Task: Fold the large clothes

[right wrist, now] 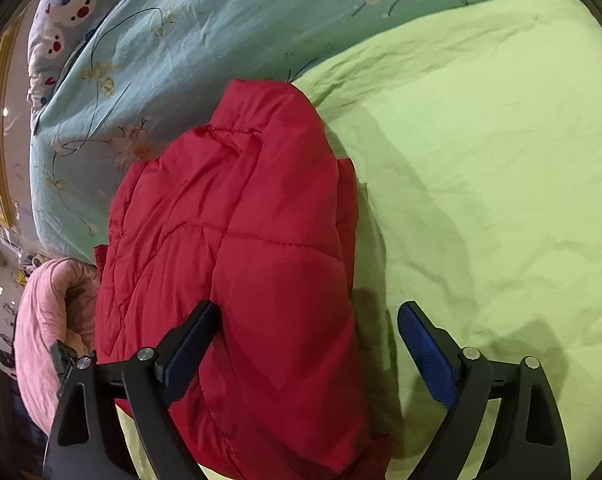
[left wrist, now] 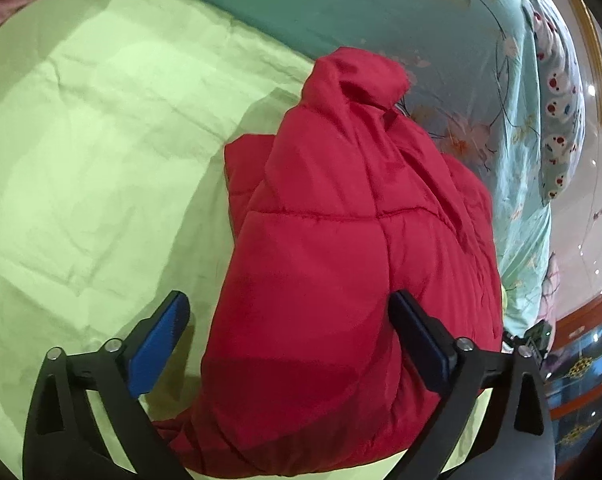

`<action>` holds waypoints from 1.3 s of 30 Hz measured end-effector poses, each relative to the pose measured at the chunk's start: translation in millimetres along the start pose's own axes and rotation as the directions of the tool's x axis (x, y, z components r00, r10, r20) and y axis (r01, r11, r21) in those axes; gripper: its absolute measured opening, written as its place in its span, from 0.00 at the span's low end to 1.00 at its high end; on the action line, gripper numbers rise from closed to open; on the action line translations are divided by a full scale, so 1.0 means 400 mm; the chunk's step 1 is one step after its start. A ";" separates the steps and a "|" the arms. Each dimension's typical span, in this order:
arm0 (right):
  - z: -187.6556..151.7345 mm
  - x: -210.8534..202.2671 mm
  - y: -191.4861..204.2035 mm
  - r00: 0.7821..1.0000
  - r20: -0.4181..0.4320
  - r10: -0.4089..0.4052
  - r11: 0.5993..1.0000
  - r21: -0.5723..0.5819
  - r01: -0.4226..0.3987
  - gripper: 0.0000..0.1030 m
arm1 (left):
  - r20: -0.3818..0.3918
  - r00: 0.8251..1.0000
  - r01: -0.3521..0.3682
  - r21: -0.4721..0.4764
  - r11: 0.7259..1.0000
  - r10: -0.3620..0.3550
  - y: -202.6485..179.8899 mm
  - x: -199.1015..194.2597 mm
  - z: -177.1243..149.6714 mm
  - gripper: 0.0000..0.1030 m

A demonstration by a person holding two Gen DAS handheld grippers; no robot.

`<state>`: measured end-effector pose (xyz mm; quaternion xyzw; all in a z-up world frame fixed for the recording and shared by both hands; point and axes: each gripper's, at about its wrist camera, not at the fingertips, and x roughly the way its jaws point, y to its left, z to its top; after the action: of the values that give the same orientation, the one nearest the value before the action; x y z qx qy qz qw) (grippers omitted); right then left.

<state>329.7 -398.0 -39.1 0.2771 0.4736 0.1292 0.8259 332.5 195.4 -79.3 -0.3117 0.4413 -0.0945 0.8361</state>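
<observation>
Left wrist view: the left gripper (left wrist: 289, 320) is spread wide, gripping nothing, with the folded red padded jacket (left wrist: 341, 264) between its blue pads on the light green sheet (left wrist: 81, 160). Right wrist view: the right gripper (right wrist: 307, 332) is likewise released above the jacket (right wrist: 237, 240), beside a floral teal quilt (right wrist: 181, 48).

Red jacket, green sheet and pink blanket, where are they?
red jacket (left wrist: 341, 272), left wrist view, its quilted middle.
green sheet (right wrist: 501, 160), right wrist view, a bare wrinkled part.
pink blanket (right wrist: 41, 320), right wrist view, its bunched fold.

Bright, soft shadows, fisheye-warped dark edges.
</observation>
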 end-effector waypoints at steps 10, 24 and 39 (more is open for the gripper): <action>-0.002 0.041 -0.031 0.996 -0.032 0.088 0.994 0.075 -0.086 0.95 | -0.032 0.990 0.130 -0.139 0.982 -0.136 0.038 0.049 -0.013 1.00; 0.004 0.128 0.007 0.970 -0.111 0.218 0.975 0.078 -0.210 0.83 | -0.009 0.979 0.202 -0.120 0.972 -0.205 0.022 0.060 -0.019 0.89; -0.027 0.025 0.066 0.952 -0.130 0.277 0.961 0.019 -0.277 0.38 | 0.048 0.969 0.240 0.025 0.970 -0.241 -0.076 -0.106 -0.075 0.42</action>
<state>326.8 -368.3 -35.1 0.3319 0.4834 0.2617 0.7666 287.0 176.5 -44.5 -0.3570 0.3782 -0.1914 0.8324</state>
